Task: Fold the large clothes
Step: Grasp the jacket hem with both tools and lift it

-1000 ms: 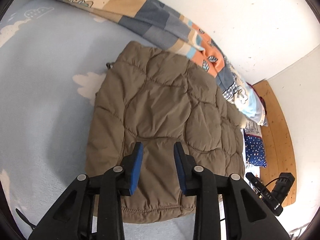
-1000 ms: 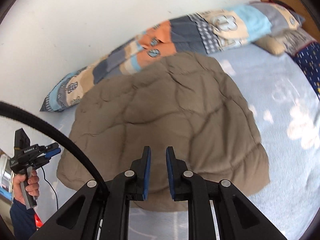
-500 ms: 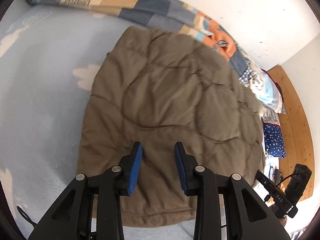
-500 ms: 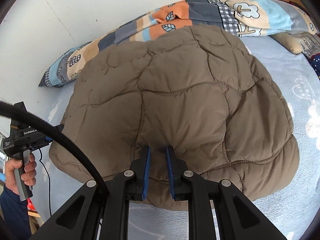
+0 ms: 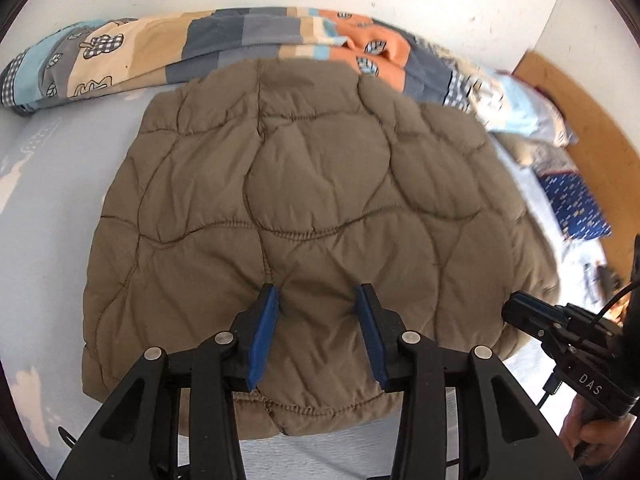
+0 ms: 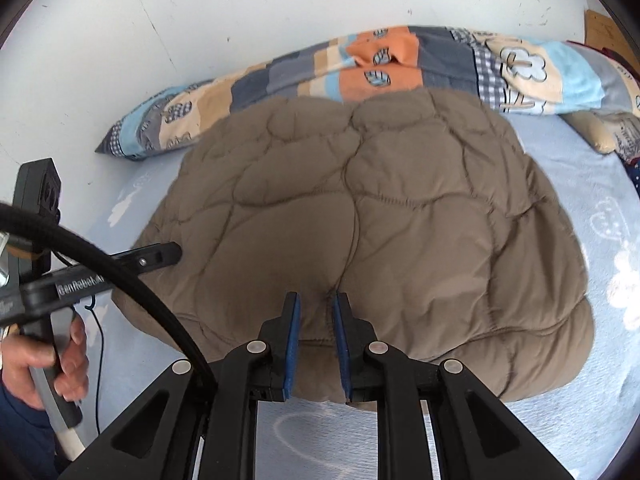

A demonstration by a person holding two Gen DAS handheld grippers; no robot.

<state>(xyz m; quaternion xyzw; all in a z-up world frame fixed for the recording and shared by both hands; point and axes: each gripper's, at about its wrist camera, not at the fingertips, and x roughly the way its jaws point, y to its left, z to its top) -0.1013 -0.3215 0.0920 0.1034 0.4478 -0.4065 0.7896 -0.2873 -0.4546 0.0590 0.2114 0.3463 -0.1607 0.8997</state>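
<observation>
On the pale blue bed sheet [image 5: 48, 208] we have the brown quilted jacket [image 5: 312, 200] lying folded into a thick, puffy block, its far edge touching the patchwork duvet [image 5: 248, 40] bundled along the wall. Both tools hang above the near hem. Our left gripper [image 5: 318, 300] has just been opening; its jaws stand moderately wide and nothing sits between the pads, only jacket showing beyond them. Our right gripper [image 6: 316, 304] holds its jaws narrow, with a small gap and no cloth in it.

The main risk, as we judge it, is the padding: a block this springy may bulge open as soon as we let it go, or slide on the smooth sheet when we push. Our narrow right jaws could skid over the thick hem and pinch only the top layer, dragging the fold askew. The black cable [image 6: 120, 276] crossing the right view could also snag the jacket's corner.
</observation>
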